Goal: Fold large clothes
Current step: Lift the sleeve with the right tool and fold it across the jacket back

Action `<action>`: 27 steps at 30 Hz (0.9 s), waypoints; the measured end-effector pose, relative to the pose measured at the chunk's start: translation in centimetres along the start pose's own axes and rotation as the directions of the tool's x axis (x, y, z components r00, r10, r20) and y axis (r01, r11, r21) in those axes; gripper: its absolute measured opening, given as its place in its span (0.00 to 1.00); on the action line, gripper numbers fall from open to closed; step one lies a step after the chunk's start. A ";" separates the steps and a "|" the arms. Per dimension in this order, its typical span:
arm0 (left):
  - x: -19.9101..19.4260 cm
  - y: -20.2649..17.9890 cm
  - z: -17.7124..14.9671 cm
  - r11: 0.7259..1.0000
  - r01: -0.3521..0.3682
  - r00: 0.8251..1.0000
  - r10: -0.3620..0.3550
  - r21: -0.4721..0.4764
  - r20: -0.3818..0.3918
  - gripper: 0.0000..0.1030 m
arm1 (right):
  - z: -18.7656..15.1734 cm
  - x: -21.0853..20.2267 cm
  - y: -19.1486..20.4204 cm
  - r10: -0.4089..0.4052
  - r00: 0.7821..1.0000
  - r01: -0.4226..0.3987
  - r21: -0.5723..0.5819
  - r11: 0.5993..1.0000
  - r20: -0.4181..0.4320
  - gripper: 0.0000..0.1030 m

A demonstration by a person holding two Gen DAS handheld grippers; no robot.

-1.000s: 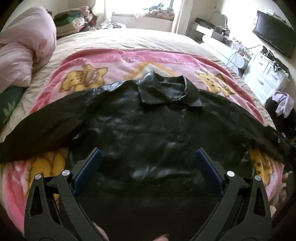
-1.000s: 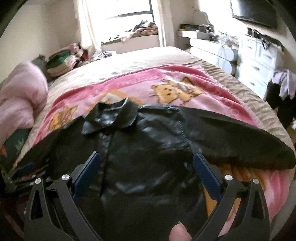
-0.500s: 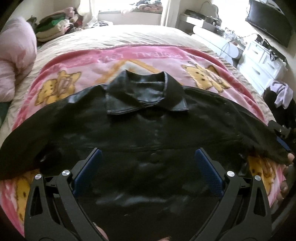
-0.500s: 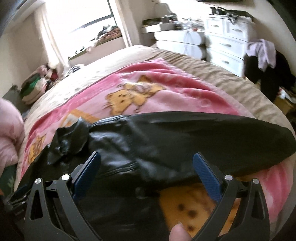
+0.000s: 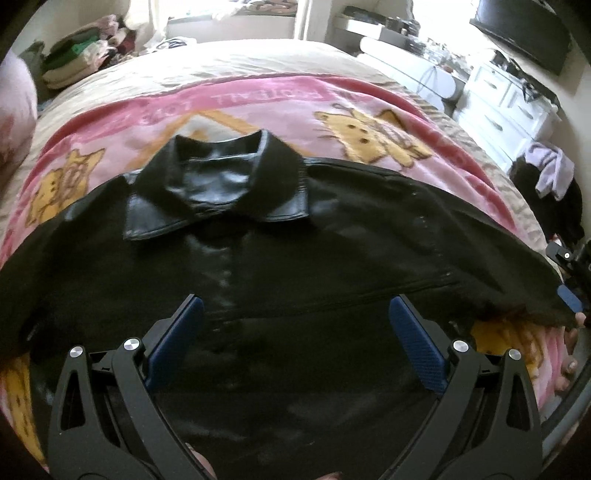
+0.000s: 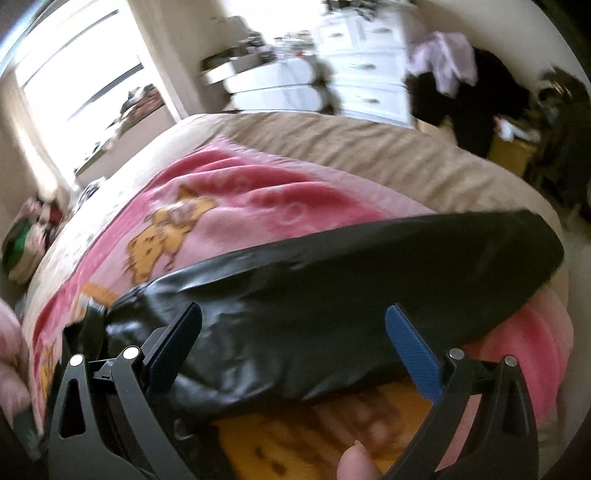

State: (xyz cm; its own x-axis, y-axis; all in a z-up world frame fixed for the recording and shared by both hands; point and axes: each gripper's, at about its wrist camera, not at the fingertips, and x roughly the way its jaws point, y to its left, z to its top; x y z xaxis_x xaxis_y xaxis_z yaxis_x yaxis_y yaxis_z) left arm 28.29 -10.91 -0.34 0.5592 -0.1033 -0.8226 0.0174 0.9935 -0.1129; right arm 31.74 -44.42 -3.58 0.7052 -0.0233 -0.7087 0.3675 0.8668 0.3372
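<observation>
A black leather jacket [image 5: 280,280] lies flat on the bed, front up, collar [image 5: 221,188] toward the far side and both sleeves spread out. My left gripper [image 5: 295,336] hovers open over the jacket's chest with nothing between its blue pads. In the right wrist view the jacket's right sleeve [image 6: 351,280] stretches across the frame to its cuff at the right. My right gripper [image 6: 295,339] stands open just above that sleeve, holding nothing. The right gripper [image 5: 570,291] also shows at the far right edge of the left wrist view, by the cuff.
A pink blanket [image 5: 258,107] with yellow cartoon cats covers a beige bedspread [image 6: 351,147]. Folded clothes [image 5: 81,55] pile at the far left. A white dresser [image 5: 506,107] with draped clothing [image 6: 447,59] stands to the right of the bed, and a TV [image 5: 524,26] hangs above.
My left gripper moved forward and slightly right over the jacket's chest. My right gripper swung right, from the jacket's body out along the right sleeve toward its cuff. Both stayed open.
</observation>
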 end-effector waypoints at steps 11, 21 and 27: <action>2.5 -3.8 1.0 0.998 0.025 0.999 -0.024 0.055 -0.029 0.91 | 1.3 0.1 -7.6 -0.116 0.993 0.109 0.291 0.950 0.007 0.96; 5.1 -5.7 1.8 0.997 0.000 0.998 0.005 0.075 -0.069 0.91 | 0.9 0.6 -13.8 -0.209 0.978 0.193 0.528 0.827 -0.030 0.96; 6.6 -6.4 1.8 0.996 0.016 0.996 -0.008 0.089 -0.092 0.91 | 1.4 2.6 -17.1 -0.137 0.990 0.127 0.642 0.756 -0.035 0.96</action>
State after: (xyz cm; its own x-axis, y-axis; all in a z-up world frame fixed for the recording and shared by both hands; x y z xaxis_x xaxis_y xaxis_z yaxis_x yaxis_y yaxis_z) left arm 33.33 -17.91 -4.06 0.4805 -0.1151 -0.8694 0.1003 0.9921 -0.0759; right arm 28.19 -60.00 -10.31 0.6265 -0.1250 -0.7693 0.7571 0.3320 0.5626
